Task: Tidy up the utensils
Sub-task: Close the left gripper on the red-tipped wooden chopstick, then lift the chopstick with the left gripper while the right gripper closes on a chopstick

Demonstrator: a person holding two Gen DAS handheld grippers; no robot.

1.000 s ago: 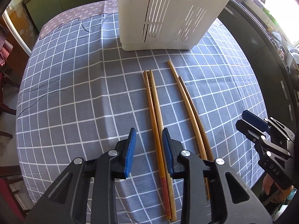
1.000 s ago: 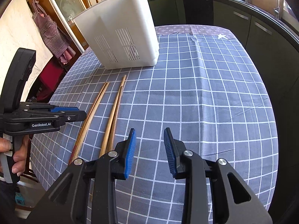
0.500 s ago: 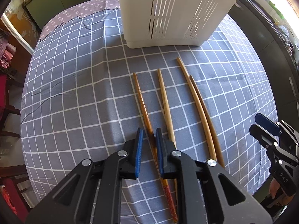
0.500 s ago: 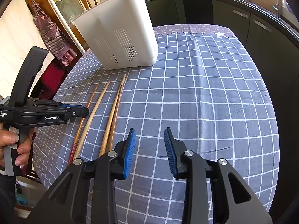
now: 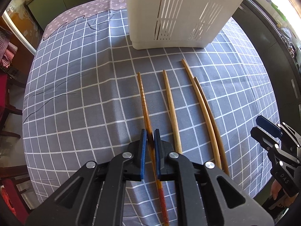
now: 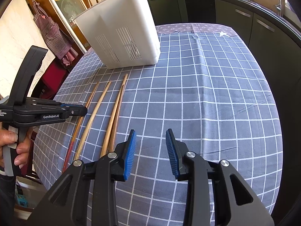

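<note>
My left gripper [image 5: 150,137] is shut on a dark ribbed chopstick with a red end [image 5: 144,101], which points toward a white slotted utensil holder [image 5: 180,13]. To its right lie a pale chopstick [image 5: 172,111] and a pair of long chopsticks [image 5: 205,113]. My right gripper [image 6: 151,146] is open and empty above the checked cloth, right of the chopsticks [image 6: 114,113]. The left gripper [image 6: 75,111] and the holder [image 6: 122,37] also show in the right wrist view.
A grey checked tablecloth [image 5: 75,94] covers the table. Dark cabinets [image 6: 263,24] run along the far and right sides. Red chairs [image 5: 7,86] stand at the left edge. The right gripper [image 5: 267,131] hovers at the table's right edge.
My left gripper closed on the dark chopstick and separated it leftward from the pale one. The right gripper stayed open and barely moved.
</note>
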